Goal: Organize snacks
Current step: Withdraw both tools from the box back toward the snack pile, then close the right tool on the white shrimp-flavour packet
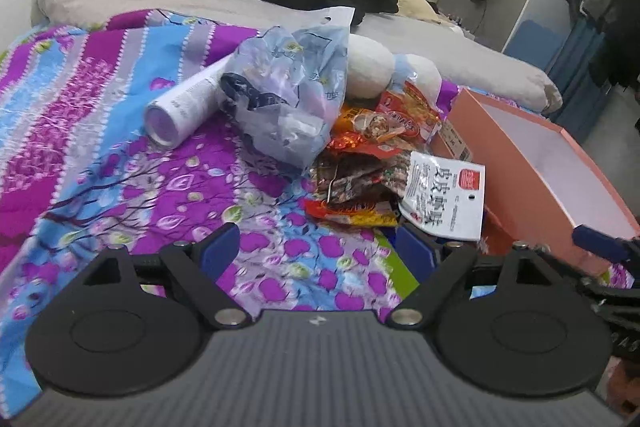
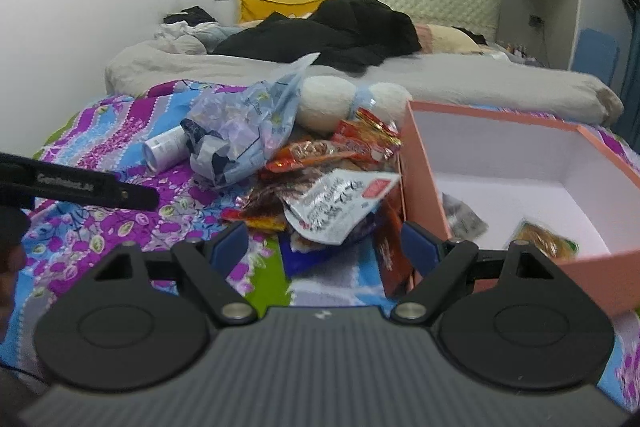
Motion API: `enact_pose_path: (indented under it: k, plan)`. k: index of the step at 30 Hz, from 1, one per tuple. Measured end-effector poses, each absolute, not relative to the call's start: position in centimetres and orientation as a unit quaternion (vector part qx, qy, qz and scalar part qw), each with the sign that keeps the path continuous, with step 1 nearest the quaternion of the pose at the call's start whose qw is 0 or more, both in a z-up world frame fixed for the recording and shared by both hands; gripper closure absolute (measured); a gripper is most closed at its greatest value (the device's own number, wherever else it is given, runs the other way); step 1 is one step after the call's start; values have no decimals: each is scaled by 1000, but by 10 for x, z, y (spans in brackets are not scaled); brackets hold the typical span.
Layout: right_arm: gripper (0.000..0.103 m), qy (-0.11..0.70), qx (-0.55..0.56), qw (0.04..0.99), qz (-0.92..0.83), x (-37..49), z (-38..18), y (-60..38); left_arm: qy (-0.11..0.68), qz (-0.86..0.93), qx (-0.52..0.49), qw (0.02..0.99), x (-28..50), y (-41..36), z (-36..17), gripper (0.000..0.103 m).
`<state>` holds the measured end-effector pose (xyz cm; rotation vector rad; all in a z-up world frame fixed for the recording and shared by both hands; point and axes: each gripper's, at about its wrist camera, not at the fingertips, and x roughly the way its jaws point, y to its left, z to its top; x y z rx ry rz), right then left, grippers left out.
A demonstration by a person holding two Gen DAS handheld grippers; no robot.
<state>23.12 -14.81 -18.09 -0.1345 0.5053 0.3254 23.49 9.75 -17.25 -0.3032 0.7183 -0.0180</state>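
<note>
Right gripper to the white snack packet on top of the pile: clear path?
Probably yes. The right gripper is open and empty, and the white snack packet lies uncovered on top of the pile just ahead of its fingers. The pink box stands to the side, not between.

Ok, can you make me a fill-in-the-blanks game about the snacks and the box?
1. The box is ____ on the outside.
2. The inside of the box is ____.
3. The snacks lie in a pile on the ____.
4. The jaws of the right gripper are ____.

Missing words: pink; white; bed; open
</note>
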Motion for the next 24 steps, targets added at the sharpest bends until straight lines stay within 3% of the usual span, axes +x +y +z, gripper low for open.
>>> enact_pose_path:
  k: [11, 24]
  plan:
    - [26, 255, -132, 942, 172, 292, -200, -113, 350, -60, -228, 907, 312, 105, -207, 21]
    - [36, 318, -79, 940, 99, 308, -235, -113, 344, -100, -388, 849, 377, 107, -242, 43]
